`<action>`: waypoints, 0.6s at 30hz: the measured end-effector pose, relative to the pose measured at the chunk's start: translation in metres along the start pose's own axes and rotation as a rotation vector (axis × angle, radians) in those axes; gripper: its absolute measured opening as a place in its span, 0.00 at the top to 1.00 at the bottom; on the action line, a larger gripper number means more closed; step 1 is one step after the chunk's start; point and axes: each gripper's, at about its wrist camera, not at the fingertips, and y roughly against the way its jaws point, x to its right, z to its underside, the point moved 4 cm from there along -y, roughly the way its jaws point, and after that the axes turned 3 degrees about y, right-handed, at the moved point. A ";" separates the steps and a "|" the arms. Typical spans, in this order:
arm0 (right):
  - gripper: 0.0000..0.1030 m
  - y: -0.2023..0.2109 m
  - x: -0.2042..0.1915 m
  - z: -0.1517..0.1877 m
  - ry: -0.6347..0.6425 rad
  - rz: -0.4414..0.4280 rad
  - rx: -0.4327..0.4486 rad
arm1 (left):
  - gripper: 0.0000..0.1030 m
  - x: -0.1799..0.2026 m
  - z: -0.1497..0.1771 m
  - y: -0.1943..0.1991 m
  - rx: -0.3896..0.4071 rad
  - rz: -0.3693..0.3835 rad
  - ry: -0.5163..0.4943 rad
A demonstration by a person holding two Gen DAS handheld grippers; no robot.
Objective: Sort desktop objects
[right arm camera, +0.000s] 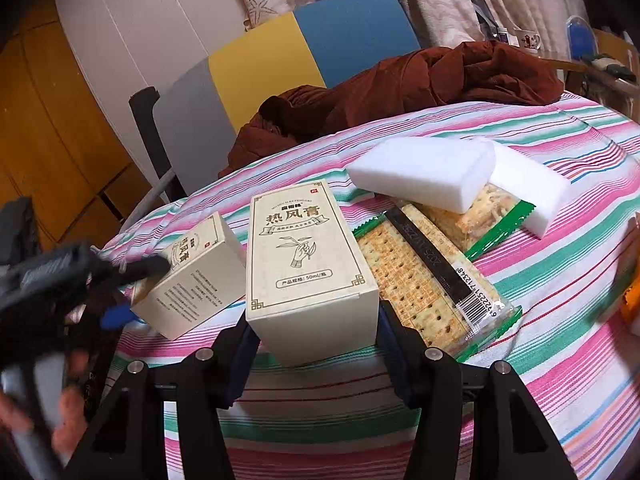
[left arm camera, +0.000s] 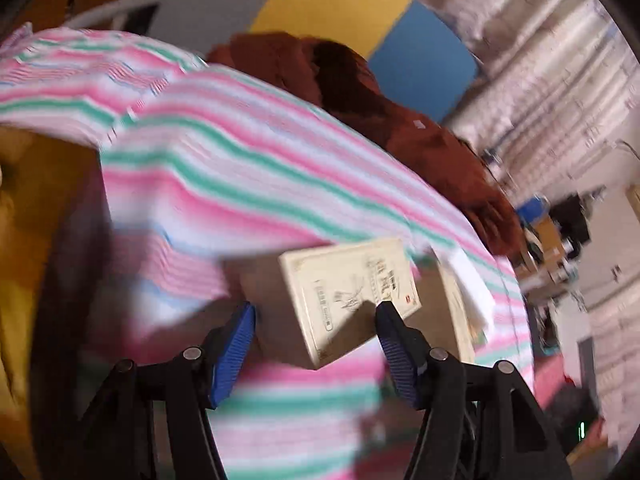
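In the right wrist view, my right gripper is shut on a cream carton with a printed hand drawing, which stands on the striped tablecloth. To its left a second, similar cream carton is tilted, with my left gripper clamped across its end. The left wrist view is blurred. It shows that carton between the blue pads of my left gripper. The right pad presses its printed face and the left pad meets its shadowed side.
Two cracker packs lie right of the held carton, with two white sponge blocks resting on the farther one. A brown cloth is bunched at the table's far edge before a yellow-and-blue chair. A hand shows bottom left.
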 end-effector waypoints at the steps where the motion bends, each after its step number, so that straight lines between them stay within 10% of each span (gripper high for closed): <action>1: 0.45 0.000 0.000 0.000 -0.001 -0.001 0.000 | 0.38 0.004 0.009 0.002 -0.013 0.008 -0.030; 13: 0.45 -0.001 0.001 -0.001 -0.002 -0.003 0.000 | 0.37 0.011 -0.049 0.023 0.160 -0.144 -0.065; 18: 0.45 -0.001 0.001 0.000 -0.003 -0.011 -0.004 | 0.36 0.009 -0.064 -0.004 0.054 -0.113 -0.054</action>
